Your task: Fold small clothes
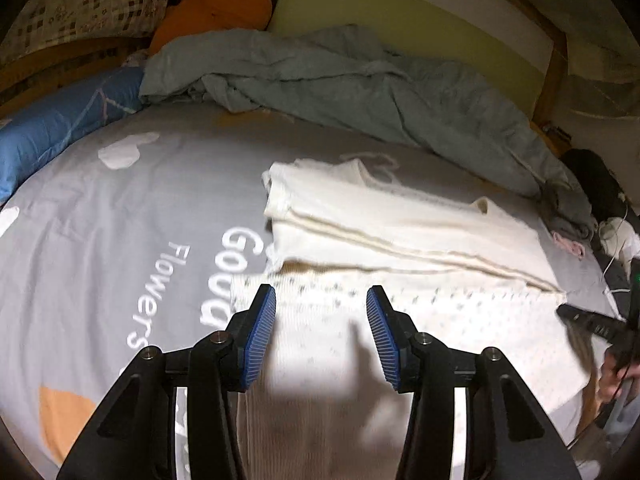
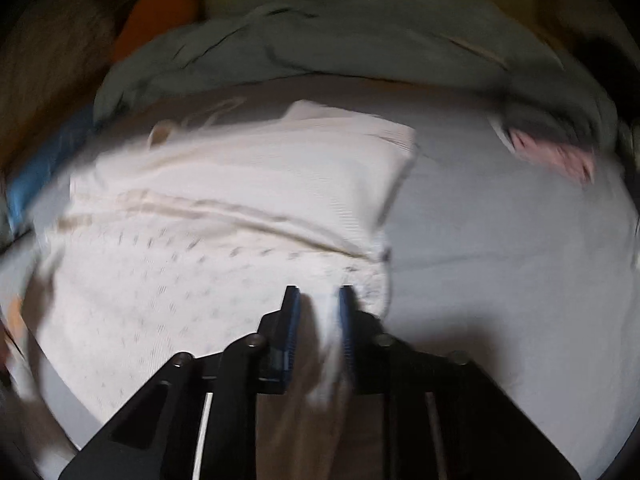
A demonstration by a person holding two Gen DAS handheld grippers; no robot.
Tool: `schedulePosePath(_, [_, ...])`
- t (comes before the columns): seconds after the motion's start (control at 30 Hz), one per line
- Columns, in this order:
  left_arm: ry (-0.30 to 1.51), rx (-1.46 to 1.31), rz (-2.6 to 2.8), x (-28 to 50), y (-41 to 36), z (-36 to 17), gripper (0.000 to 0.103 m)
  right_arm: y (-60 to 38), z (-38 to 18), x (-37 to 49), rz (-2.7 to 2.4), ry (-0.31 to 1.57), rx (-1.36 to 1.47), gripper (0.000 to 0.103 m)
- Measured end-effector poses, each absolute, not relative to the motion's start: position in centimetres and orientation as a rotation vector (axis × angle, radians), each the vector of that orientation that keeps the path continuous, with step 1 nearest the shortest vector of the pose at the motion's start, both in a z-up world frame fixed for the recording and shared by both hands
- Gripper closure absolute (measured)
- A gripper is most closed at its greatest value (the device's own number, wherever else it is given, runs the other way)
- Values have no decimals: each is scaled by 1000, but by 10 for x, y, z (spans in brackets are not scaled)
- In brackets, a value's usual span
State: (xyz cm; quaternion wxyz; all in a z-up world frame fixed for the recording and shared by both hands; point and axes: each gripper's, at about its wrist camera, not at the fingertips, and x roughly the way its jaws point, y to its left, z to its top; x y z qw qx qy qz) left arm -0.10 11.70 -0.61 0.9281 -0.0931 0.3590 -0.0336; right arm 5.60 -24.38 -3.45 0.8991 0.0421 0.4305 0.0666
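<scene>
Mid-fold: right tool (image 2: 319, 322) pinches the dotted white garment's (image 2: 168, 280) corner; left tool (image 1: 321, 330) hovers released. Next: left must grip its edge

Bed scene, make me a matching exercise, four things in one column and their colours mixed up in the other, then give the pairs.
Things:
1. folded garment
2. rumpled blanket
3. pillow at the left edge
4. gripper pads

Colours:
A. grey-green
B. dark blue, ridged
C. cream white
D. bright blue

Pairs: 1-C, 2-A, 3-D, 4-B
</scene>
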Motion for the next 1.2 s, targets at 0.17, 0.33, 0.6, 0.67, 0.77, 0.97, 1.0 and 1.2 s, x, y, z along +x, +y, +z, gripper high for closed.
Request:
schedulePosePath(0.17, [778,-225,-65,-8,118,-26,57,-251,-38,52,117,888,83,94])
schedulePosePath(0.33, [748,-206,-44,-32,114,-30,57,-252,-36,34,55,866,73,87])
schedulePosePath(0.6, [662,-272,-109,-77,99,-20,41,-272,-20,-28,95,769,269,61])
schedulePosePath(0.67, [648,-280,-125,-81,96,-22,39,-273,-20,-47,64,738,304,53])
schedulePosePath(0.77, [673,-279,-81,-80,94,-23,34,-273,-26,-72,44,705,346,53])
schedulePosePath(0.97, [708,-420,-67,-96,100,-35,20,-275,-55,-98,89,742,543,51])
schedulePosePath(1.0, [718,-431,-76,-97,100,-37,20,-274,-61,-100,116,751,583,51])
schedulePosePath(1.2, [777,-565,-93,-102,106,-46,19,-259,-70,-93,227,767,630,51])
